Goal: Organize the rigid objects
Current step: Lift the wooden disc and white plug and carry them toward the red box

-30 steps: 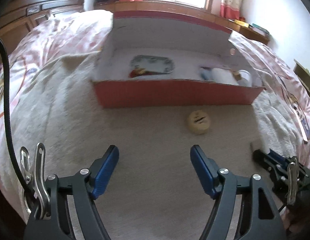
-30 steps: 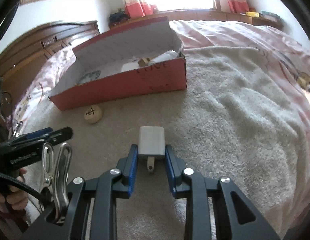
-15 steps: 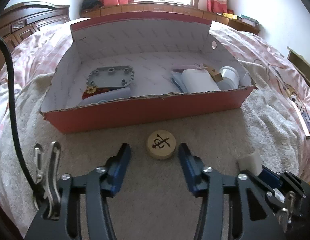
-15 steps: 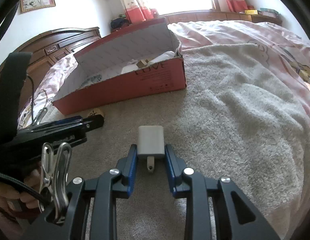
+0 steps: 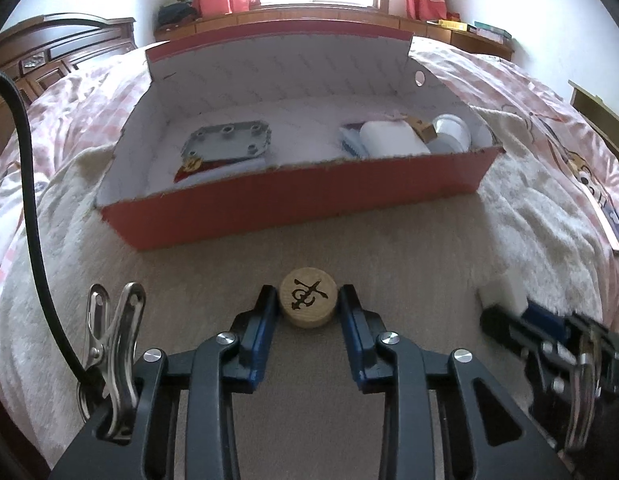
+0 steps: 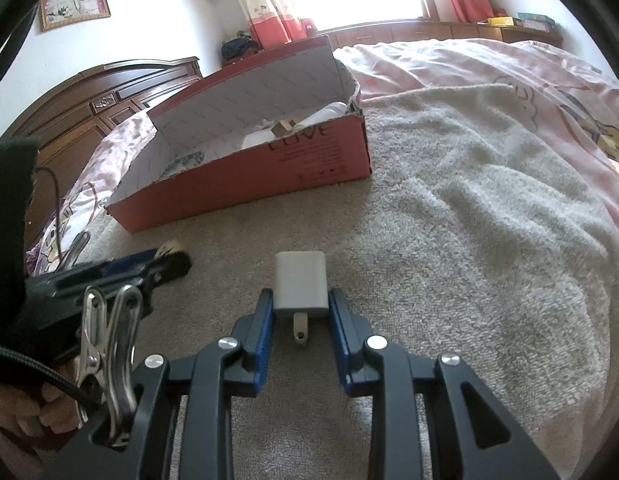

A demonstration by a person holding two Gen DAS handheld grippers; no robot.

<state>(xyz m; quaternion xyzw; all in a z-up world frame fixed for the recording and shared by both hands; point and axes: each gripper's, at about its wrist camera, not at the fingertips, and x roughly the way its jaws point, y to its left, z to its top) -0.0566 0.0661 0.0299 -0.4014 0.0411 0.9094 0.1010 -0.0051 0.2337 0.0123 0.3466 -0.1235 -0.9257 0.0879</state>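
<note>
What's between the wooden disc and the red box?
Nothing: only bare grey towel between the disc and the box, seen in the left wrist view.

- wooden disc point(image 5: 308, 297): pale, matt, dark mark on top
- charger plug point(image 6: 300, 280): smooth matt white plastic, metal prong
- box point(image 5: 293, 204): red cardboard, matt, torn rough rim, white inside
- towel point(image 6: 449, 240): rough looped cloth
- spring clip point(image 5: 111, 356): shiny metal
- headboard point(image 6: 109, 100): dark glossy wood
</note>
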